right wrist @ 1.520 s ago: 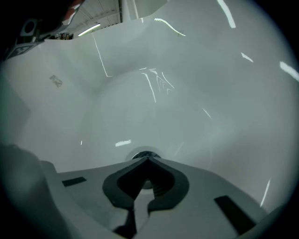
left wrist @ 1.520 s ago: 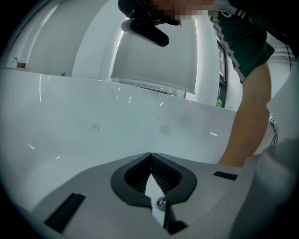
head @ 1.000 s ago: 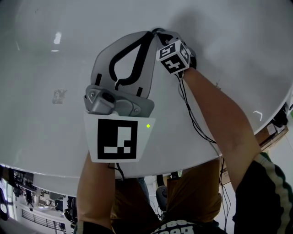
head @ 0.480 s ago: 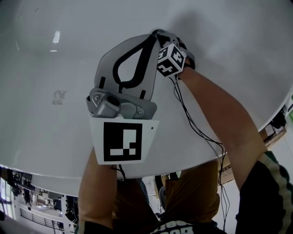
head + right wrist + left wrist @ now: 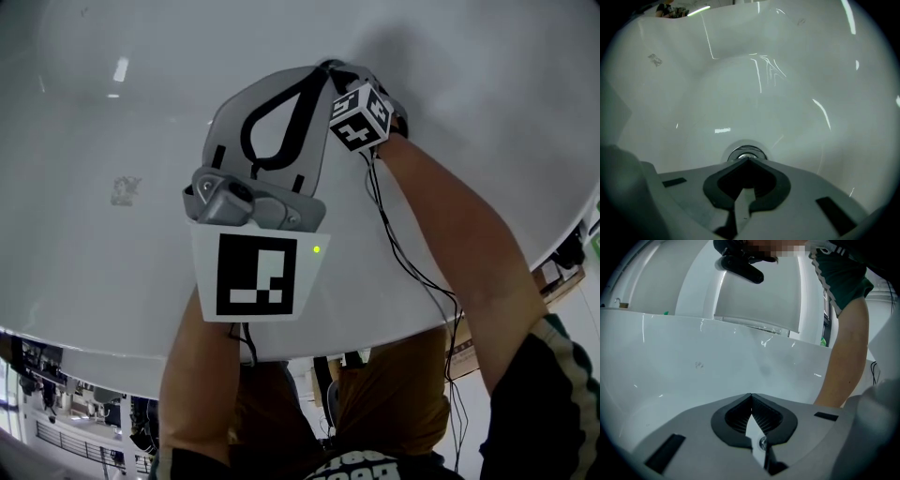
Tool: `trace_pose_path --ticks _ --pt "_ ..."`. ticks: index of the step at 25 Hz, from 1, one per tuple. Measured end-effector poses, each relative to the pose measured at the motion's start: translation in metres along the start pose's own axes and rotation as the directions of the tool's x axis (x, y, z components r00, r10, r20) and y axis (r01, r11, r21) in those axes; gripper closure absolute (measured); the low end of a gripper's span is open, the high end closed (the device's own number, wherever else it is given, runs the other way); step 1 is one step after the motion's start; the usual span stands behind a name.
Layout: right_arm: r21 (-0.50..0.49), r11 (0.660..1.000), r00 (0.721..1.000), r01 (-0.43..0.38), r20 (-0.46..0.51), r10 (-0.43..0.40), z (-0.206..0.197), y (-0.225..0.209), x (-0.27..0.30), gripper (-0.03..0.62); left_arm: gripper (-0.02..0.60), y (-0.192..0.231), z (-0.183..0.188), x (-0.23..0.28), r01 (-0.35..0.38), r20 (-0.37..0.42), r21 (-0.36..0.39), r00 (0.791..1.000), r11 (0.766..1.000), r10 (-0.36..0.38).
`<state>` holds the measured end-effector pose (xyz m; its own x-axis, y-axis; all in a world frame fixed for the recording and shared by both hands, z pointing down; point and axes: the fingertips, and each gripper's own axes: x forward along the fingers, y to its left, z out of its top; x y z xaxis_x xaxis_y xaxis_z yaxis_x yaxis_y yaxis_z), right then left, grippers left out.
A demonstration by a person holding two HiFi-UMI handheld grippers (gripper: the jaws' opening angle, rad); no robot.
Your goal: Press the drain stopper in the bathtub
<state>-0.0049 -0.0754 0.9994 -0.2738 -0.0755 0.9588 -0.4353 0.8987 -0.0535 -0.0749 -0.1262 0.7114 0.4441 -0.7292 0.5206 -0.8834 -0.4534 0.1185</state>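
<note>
Bathtub [image 5: 797,84] is smooth, glossy white with sharp light streaks; can't tell enamel from acrylic. The drain stopper [image 5: 746,153] is bright polished metal with a chrome look. Left gripper [image 5: 751,396] and right gripper [image 5: 749,160] have smooth matt grey plastic shells with black, finely ribbed, rubbery-looking pads [image 5: 765,416]; marker cube [image 5: 359,116] is matt black-and-white print, and the sleeve [image 5: 539,403] is dark knit cloth with pale stripes.

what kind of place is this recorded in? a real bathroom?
Inside a glossy white bathtub, with a chrome drain stopper at its bottom. Probably a lab or workshop rather than a home bathroom: cluttered racks show past the rim.
</note>
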Motion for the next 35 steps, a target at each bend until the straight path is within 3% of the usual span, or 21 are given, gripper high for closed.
trace_pose_path --ticks 13,27,32,35 --pt "0.0 0.992 0.992 -0.123 -0.004 0.123 0.003 0.005 -0.01 0.583 0.578 -0.001 -0.009 -0.001 0.028 -0.022 -0.006 0.999 1.0 -0.029" --pt "0.073 0.994 0.995 -0.081 0.066 0.076 0.004 0.003 -0.011 0.583 0.578 -0.009 -0.02 0.003 0.076 -0.056 -0.03 0.995 0.997 -0.077" --pt "-0.05 0.999 0.997 -0.017 0.075 0.021 0.002 0.008 -0.012 0.583 0.578 -0.01 -0.028 0.003 0.076 -0.068 -0.047 0.995 0.996 -0.079" --pt "-0.047 0.998 0.997 -0.03 0.076 0.033 0.005 0.014 -0.014 0.583 0.578 -0.01 -0.03 0.004 0.078 -0.075 -0.049 0.994 0.996 -0.082"
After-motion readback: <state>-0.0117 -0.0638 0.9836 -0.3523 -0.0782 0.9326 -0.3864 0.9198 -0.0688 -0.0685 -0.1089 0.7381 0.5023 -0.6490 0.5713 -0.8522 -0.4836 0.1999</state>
